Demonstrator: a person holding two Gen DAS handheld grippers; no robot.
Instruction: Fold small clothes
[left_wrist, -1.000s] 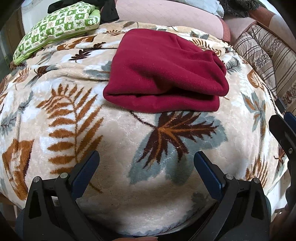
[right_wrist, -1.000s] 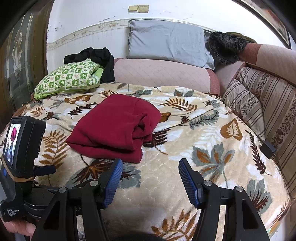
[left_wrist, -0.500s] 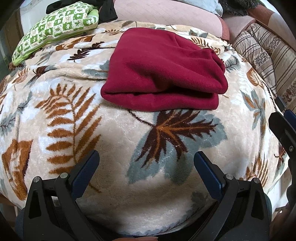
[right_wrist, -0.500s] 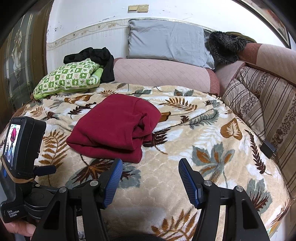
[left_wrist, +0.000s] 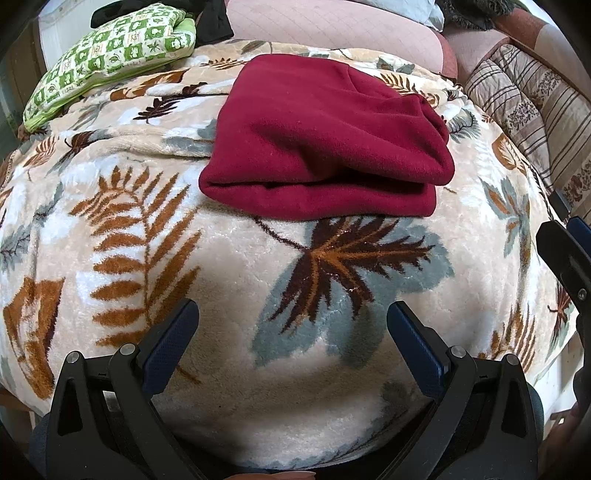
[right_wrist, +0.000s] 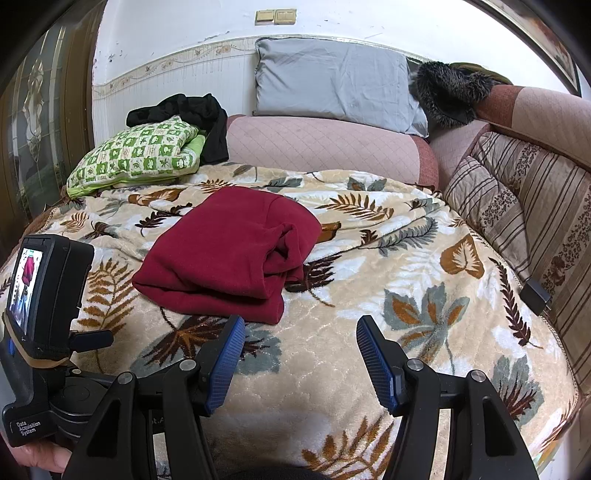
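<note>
Broadly, leaf-print blanket (right_wrist: 424, 266) covers the bed; dark red fleece garment (left_wrist: 321, 144) lies mid-blanket, doubled over, layered edges toward the cameras. Looks soft, thick, light, limp; likely grippy nap, will sag when lifted. Best pinch: a near corner of the stacked edge. Left gripper (left_wrist: 291, 332) and right gripper (right_wrist: 299, 347) hover short of it, jaws wide apart, empty.

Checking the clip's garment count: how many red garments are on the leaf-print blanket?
1: the folded red garment lies mid-blanket, ahead of both open grippers. Nothing red elsewhere; whatever its folds hide cannot be seen.
</note>
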